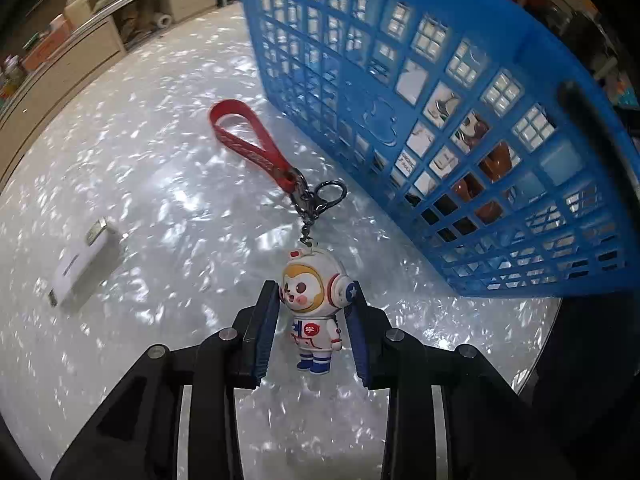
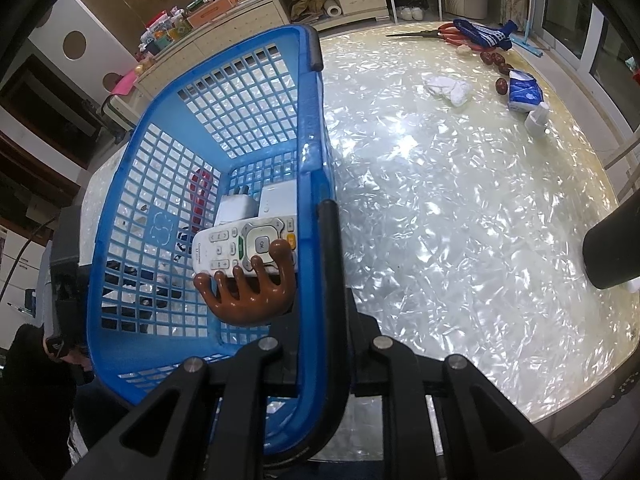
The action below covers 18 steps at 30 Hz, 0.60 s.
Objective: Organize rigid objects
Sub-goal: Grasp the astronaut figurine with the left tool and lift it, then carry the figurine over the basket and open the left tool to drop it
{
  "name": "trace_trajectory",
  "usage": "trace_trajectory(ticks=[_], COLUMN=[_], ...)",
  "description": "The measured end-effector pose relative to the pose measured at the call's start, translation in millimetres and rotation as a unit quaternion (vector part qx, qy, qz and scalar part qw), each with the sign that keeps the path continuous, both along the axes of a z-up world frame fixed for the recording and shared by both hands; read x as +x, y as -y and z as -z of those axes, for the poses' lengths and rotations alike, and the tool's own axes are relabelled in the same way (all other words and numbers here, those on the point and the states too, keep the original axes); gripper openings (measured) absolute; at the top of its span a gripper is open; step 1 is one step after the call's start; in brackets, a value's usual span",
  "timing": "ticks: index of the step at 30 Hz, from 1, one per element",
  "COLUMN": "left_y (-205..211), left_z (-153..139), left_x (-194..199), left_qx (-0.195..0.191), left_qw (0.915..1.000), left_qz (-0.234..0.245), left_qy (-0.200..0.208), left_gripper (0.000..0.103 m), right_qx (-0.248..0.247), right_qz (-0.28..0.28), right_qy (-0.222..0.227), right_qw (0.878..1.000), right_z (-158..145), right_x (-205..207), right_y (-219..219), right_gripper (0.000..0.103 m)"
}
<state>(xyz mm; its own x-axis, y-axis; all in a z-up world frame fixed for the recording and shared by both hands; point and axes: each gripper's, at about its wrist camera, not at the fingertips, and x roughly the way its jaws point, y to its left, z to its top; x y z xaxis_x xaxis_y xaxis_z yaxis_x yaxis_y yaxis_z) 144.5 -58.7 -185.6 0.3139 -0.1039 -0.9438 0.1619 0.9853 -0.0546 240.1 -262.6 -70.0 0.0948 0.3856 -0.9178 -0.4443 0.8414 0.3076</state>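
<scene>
Clamping the astronaut figurine (image 1: 314, 312) between its two pads, the left gripper (image 1: 316, 320) points steeply down at the table (image 1: 160, 168). The pads press on either side of the figurine's helmet and body. A short chain and clasp (image 1: 316, 204) run from the helmet to a red wrist strap (image 1: 252, 146), which lies flat on the table on the far side of the figurine, close to the blue basket (image 1: 460, 128).

The basket stands tilted just right of the figurine, its mesh wall leaning over the strap's clasp end. A white USB adapter (image 1: 82, 254) lies well to the figurine's left, apart from everything else.

The right gripper (image 2: 320, 376) is closed on the basket's rim (image 2: 310, 320) beside the black handle (image 2: 334, 300). Inside the basket rest a white remote control (image 2: 244, 250), a brown comb-like massager (image 2: 250, 292) overlapping the remote, and a white charger plug (image 2: 240, 210).

Beyond the basket, at the far table edge, lie red-handled scissors (image 2: 436, 32), a blue sock (image 2: 484, 36), a crumpled white cloth (image 2: 448, 88), a blue tissue pack (image 2: 524, 94) and several dark round fruits (image 2: 496, 60).
</scene>
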Motion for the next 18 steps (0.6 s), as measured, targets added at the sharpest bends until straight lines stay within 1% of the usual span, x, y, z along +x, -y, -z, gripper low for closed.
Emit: trace_trajectory(ticks=[6, 10, 12, 15, 18], left_y=[-11.2, -22.2, -31.3, -39.4, -50.2], left_z=[-33.5, -55.5, -66.8, -84.8, -105.0], left_x=[-11.2, -18.4, -22.5, -27.0, -34.9], left_qx=[-0.018, -0.014, -0.018, -0.013, -0.012], left_qw=[0.9993, 0.9983, 0.9971, 0.9949, 0.9933], left_qz=[-0.017, -0.035, -0.051, -0.072, -0.077], left_qy=[0.030, 0.045, 0.052, 0.069, 0.085], left_gripper=[0.037, 0.037, 0.037, 0.037, 0.037], right_qx=[-0.005, -0.007, -0.008, -0.008, -0.008], right_qz=[0.002, 0.002, 0.002, 0.003, 0.004], right_qy=[-0.001, 0.000, 0.000, 0.000, 0.000], right_qw=[1.000, 1.000, 1.000, 1.000, 1.000], right_z=[-0.7, -1.1, -1.5, -1.7, -1.9], right_x=[-1.1, -2.1, -2.6, -3.0, -3.2], right_y=[0.1, -0.2, -0.5, -0.6, -0.5], right_gripper=[0.013, 0.013, 0.013, 0.013, 0.013])
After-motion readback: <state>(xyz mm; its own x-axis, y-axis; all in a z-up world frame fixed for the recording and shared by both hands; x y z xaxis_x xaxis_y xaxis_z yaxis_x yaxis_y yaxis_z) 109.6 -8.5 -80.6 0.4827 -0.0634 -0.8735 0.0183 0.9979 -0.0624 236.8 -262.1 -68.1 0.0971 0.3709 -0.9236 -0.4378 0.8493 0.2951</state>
